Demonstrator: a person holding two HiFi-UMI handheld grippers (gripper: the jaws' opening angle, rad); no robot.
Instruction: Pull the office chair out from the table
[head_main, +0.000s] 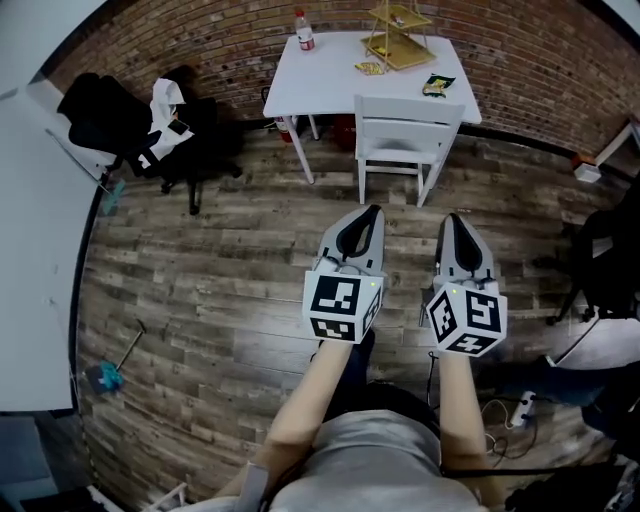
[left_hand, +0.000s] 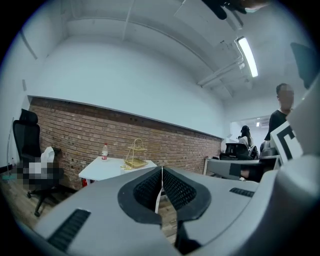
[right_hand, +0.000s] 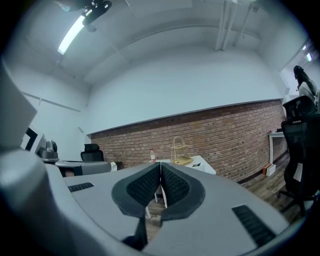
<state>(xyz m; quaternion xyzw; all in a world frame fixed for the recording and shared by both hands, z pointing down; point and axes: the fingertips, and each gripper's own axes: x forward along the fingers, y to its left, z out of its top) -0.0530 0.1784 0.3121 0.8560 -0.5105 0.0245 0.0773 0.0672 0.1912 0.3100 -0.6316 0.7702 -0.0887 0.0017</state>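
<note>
A white chair (head_main: 405, 140) stands pushed in at the near side of a white table (head_main: 330, 70) by the brick wall. A black office chair (head_main: 150, 130) draped with a white cloth stands apart at the left, also in the left gripper view (left_hand: 27, 145). My left gripper (head_main: 372, 210) and right gripper (head_main: 452, 218) are held side by side over the wooden floor, short of the white chair and pointing at it. Both are shut with nothing between the jaws, as the left gripper view (left_hand: 161, 172) and right gripper view (right_hand: 160, 167) show.
On the table stand a bottle (head_main: 304, 30), a gold tiered rack (head_main: 398, 35) and a snack packet (head_main: 437, 85). A long white desk (head_main: 30, 250) runs along the left. Another black chair (head_main: 605, 265) and cables lie at the right. People stand at desks in the far right (left_hand: 280, 115).
</note>
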